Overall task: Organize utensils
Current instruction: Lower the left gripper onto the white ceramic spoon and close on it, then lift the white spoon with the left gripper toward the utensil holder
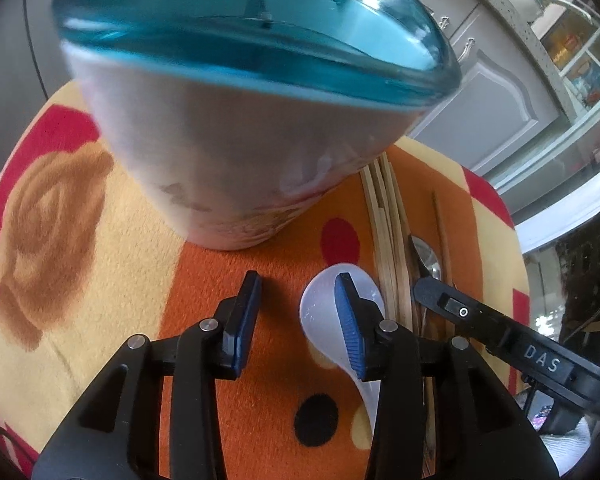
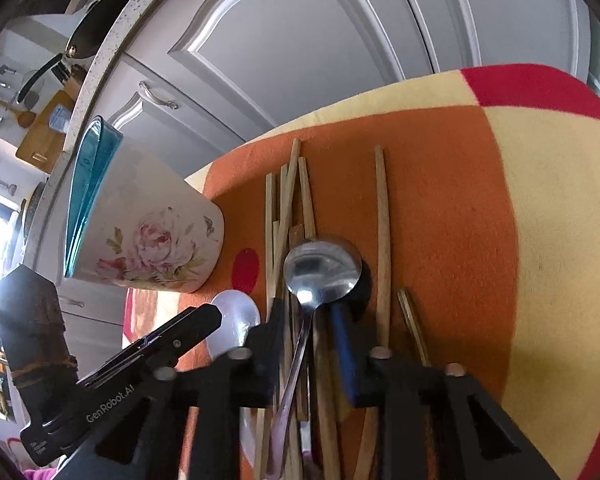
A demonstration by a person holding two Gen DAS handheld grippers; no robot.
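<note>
the left gripper (image 1: 298, 286), jaws apart and empty, hovers beside the white plastic spoon (image 1: 324, 304) on the orange patterned cloth (image 1: 228, 264), likely lining up a pick for the floral ceramic holder with its blue glass rim (image 1: 228, 152); the right gripper (image 2: 306, 316), jaws slightly apart, straddles the steel spoon (image 2: 322, 268) and wooden chopsticks (image 2: 284, 208).

Cup (image 2: 148, 236) left of chopsticks (image 2: 284, 200) (spoon (image 2: 322, 268) atop them), all on cloth (image 2: 540, 240)

"DAS" on right gripper (image 1: 436, 300), "GenRobot.AI" on left gripper (image 2: 204, 320)

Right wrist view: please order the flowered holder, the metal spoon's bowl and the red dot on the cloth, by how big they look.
1. flowered holder, clearly largest
2. metal spoon's bowl
3. red dot, smallest, though the spoon lies nearer the camera
</note>
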